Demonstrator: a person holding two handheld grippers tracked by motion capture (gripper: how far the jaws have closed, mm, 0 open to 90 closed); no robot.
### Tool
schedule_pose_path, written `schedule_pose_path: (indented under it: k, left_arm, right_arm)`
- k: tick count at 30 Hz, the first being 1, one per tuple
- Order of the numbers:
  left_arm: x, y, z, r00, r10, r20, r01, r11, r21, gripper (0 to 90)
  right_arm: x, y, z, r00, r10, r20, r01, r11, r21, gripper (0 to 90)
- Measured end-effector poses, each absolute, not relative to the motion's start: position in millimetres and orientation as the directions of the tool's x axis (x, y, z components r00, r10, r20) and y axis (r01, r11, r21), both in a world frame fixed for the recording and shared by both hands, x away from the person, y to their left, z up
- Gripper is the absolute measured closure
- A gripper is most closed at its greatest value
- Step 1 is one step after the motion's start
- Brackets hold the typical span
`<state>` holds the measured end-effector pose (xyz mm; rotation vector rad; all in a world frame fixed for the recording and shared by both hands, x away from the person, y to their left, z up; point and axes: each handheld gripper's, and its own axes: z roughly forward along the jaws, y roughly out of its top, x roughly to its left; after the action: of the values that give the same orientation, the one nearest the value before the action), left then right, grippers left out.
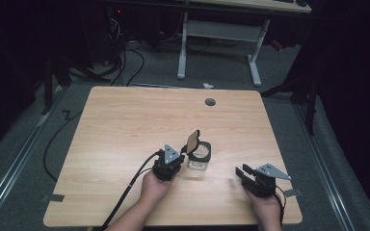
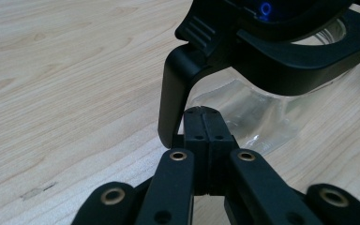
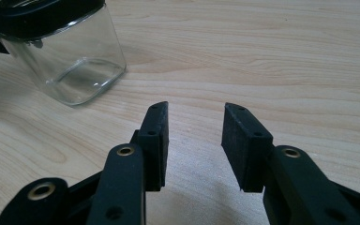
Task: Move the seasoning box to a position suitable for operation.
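A clear square glass jar with a black rim stands near the middle of the wooden table, its hinged lid flipped up. In the left gripper view the jar is close ahead, and its black latch arm hangs down just left of my fingertips. My left gripper is shut, pressed against the jar's left side with nothing between its pads. Farther right, my right gripper stands open over bare wood, apart from the jar, which lies ahead to its left.
A round cable hole sits near the table's far edge. The left gripper's cable trails off the near edge. Beyond the table are a white desk frame and cables on a grey floor.
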<state>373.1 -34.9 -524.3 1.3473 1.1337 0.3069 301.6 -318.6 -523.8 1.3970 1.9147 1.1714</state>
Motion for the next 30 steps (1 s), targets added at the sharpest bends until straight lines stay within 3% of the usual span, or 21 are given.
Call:
schedule_pose_path:
  k: [30]
  left_arm:
    - [417.0, -31.1, -522.7, 0.421, 0.774, -0.473, 0.402, 0.308, 0.862, 90.0]
  right_arm:
    - [300.2, -316.6, -524.0, -0.36, 0.927, 0.103, 0.512, 0.104, 0.853, 62.2]
